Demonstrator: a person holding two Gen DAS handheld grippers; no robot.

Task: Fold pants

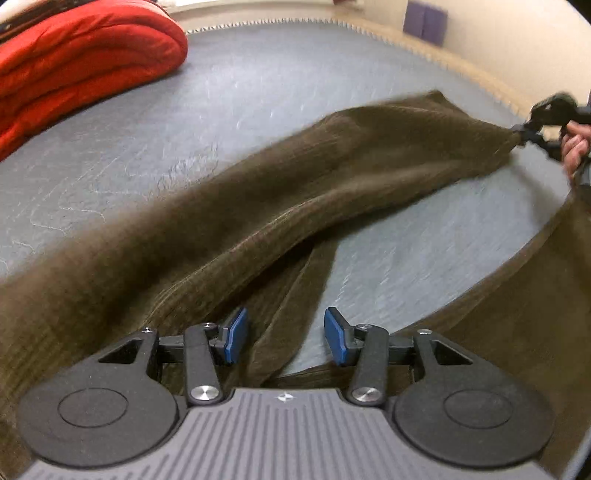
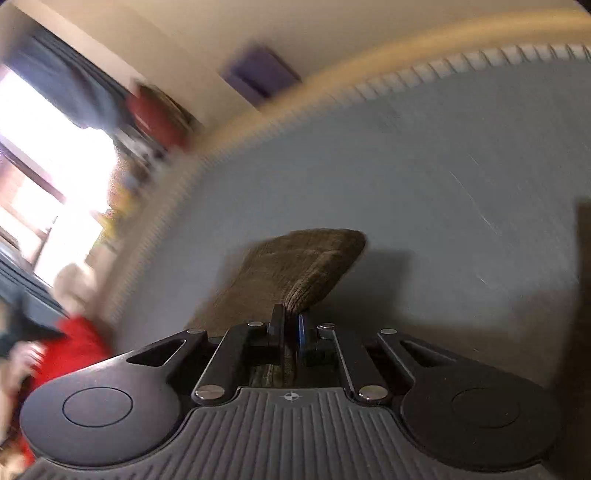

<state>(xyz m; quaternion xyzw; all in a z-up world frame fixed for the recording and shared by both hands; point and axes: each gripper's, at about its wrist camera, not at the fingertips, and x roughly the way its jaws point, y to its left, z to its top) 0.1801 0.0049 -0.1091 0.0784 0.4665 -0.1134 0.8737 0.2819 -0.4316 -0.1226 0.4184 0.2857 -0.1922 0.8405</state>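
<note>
Right claw (image 2: 291, 328) pinches the brown pants (image 1: 258, 206) at their 3 o'clock end. Left claw (image 1: 284, 336) gapes, empty, above cloth at 6 o'clock on the grey bed (image 1: 258, 92).

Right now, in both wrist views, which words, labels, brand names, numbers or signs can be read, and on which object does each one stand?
No readable words, numbers or brand names in either view.
Left hand-held gripper: a small white emblem on its ribbed grey body, a symbol only, no letters.
Right hand-held gripper: the same kind of emblem, no letters.
Brown pants, red bedding, purple wall plate: no print visible.
Window-side objects in the right view: too blurred to read.
</note>
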